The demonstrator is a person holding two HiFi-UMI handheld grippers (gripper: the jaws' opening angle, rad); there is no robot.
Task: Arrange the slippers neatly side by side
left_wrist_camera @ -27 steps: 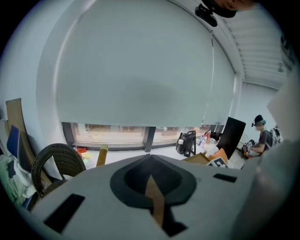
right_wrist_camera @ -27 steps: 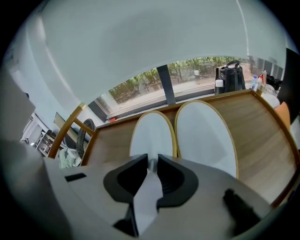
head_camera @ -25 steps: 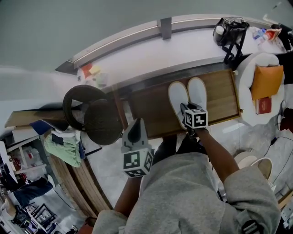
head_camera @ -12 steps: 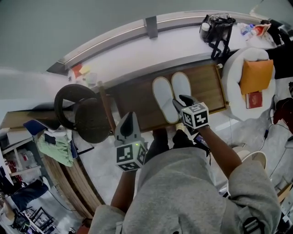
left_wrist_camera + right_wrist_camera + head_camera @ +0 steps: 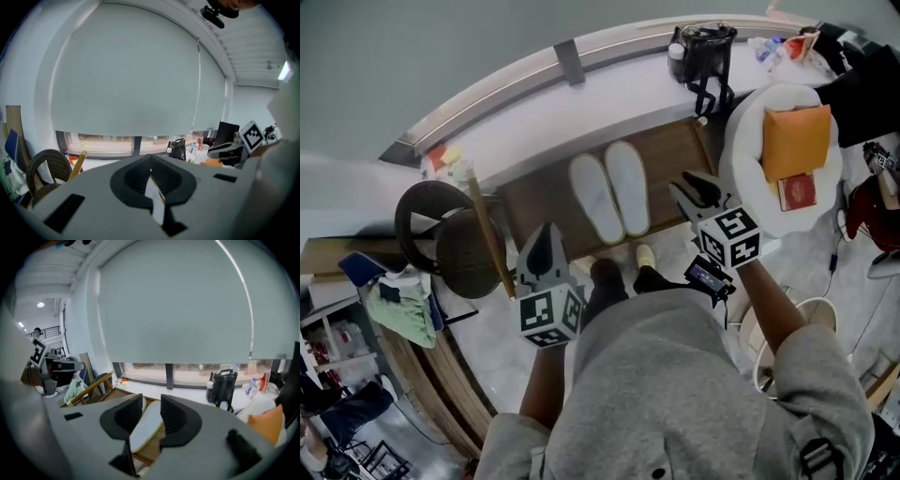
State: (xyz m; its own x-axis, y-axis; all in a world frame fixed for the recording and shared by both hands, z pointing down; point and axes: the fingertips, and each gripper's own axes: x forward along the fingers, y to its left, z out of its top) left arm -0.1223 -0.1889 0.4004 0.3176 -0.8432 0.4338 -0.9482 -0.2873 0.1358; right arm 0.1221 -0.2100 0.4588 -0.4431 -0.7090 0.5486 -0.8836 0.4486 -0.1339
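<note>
Two white slippers (image 5: 598,199) (image 5: 628,187) lie side by side, touching, on a low wooden platform (image 5: 675,155) below the window sill. My right gripper (image 5: 687,187) hangs to the right of them and clear of them. It is open: its jaws opened and have just been closing a little, with nothing between them. In the right gripper view (image 5: 151,399) one slipper (image 5: 145,425) shows far below through the gap. My left gripper (image 5: 546,230) hovers to the left of the slippers, near the platform's front edge, shut and empty (image 5: 151,161).
A round white seat (image 5: 750,122) with an orange cushion (image 5: 797,141) and a red book (image 5: 799,190) stands at the right. A black bag (image 5: 703,47) sits on the sill. A wicker stool (image 5: 455,234) and a leaning wooden stick (image 5: 487,234) are at the left.
My right gripper has come away from the slippers' heel end, rising and moving right with wider jaws. The left gripper shifted a little. The slippers stay side by side.
</note>
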